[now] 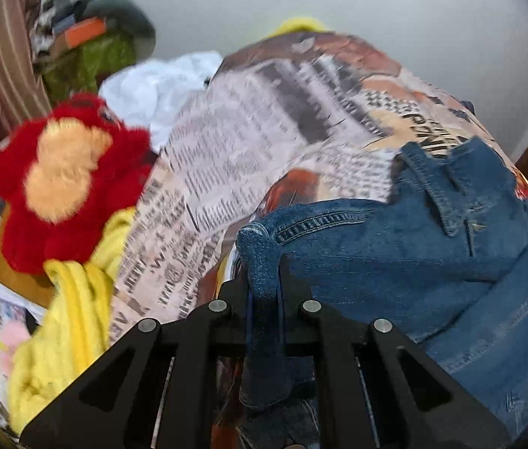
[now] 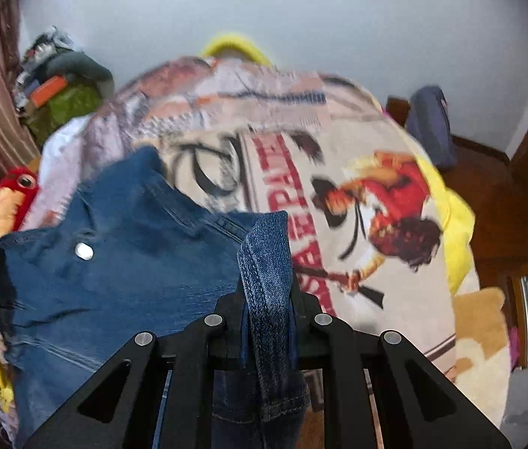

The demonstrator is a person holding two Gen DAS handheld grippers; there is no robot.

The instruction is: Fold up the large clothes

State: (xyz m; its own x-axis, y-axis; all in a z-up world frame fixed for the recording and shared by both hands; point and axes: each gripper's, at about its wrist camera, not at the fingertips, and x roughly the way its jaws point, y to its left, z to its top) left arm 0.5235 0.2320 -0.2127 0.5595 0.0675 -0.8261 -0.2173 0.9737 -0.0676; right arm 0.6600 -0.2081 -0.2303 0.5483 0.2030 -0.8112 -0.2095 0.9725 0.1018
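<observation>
A pair of blue jeans (image 1: 432, 262) lies on a bed covered by a printed sheet (image 1: 249, 142). My left gripper (image 1: 264, 280) is shut on a bunched fold of the jeans' waistband, which stands up between its black fingers. In the right wrist view the jeans (image 2: 122, 262) spread to the left, with a metal button showing. My right gripper (image 2: 267, 292) is shut on another fold of denim at the waistband edge. Both grips hold the cloth raised off the printed sheet (image 2: 338, 187).
A red and tan plush toy (image 1: 62, 176) and a yellow cloth (image 1: 69, 318) lie at the bed's left, with white cloth (image 1: 159, 89) behind. A cluttered green pile (image 1: 92, 48) stands by striped curtains. At right are a wooden bed frame (image 2: 488, 194) and a grey bag (image 2: 432, 123).
</observation>
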